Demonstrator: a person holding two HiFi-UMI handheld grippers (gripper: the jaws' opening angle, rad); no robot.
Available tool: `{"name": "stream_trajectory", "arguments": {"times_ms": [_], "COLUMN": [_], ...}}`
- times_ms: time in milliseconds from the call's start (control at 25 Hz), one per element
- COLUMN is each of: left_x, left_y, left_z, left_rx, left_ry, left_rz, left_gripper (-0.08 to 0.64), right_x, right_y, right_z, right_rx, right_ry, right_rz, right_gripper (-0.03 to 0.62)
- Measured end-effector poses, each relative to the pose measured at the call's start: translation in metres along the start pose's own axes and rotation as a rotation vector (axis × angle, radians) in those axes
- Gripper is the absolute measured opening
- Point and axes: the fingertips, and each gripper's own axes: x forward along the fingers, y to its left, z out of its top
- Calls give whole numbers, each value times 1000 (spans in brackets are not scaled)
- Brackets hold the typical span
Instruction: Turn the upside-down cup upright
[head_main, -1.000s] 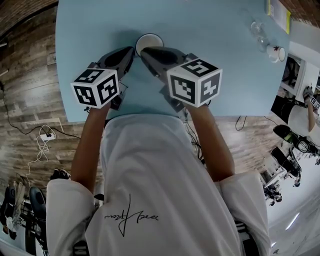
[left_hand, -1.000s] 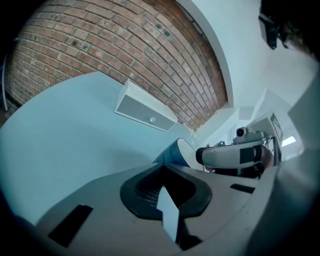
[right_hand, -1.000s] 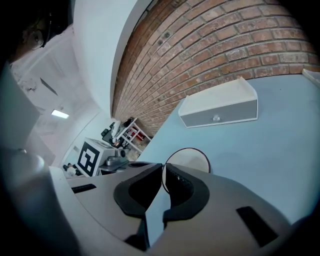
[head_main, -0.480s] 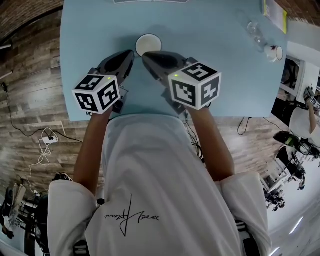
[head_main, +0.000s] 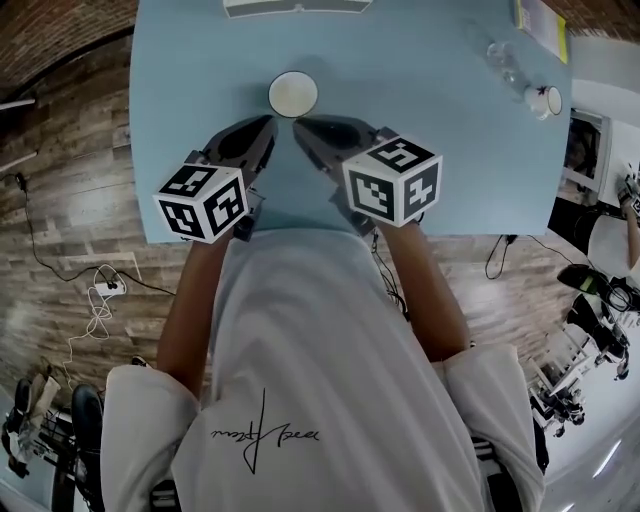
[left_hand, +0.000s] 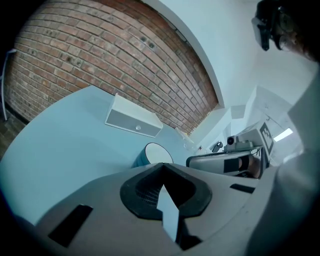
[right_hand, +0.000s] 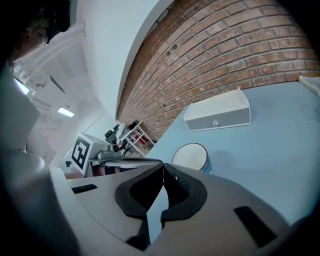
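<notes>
The cup (head_main: 293, 94) is stood mouth-down near the far edge of the surface (head_main: 450, 150). The left tongs (head_main: 267, 123) and right tongs (head_main: 299, 126) are held closed and empty just before it, apparently not yet opened for grasping.

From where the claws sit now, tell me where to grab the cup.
I'd grip the cup across its blue side wall, coming level from the near side with the right claw, opened first. The wall stands upright; the flat white top offers no lip.

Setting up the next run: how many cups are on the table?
2: a cup near the middle of the table, and what looks like a small white cup at its far right edge beside a glass.
</notes>
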Motion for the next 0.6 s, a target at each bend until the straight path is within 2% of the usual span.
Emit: {"name": "stream_trajectory", "arguments": {"times_ms": [200,600], "left_x": [-7,-27], "left_y": [-15,-50], "left_z": [4,17], "left_rx": [54,60], "left_ry": [-14,-72], "left_rz": [4,-39], "left_gripper": [9,8], "right_x": [-13,-40], "right_y": [1,16], "right_z": [-3,-2], "right_rx": [-65,-118], "right_ry": [-17,-64], "right_rz": [-45,-49], "right_gripper": [21,21]}}
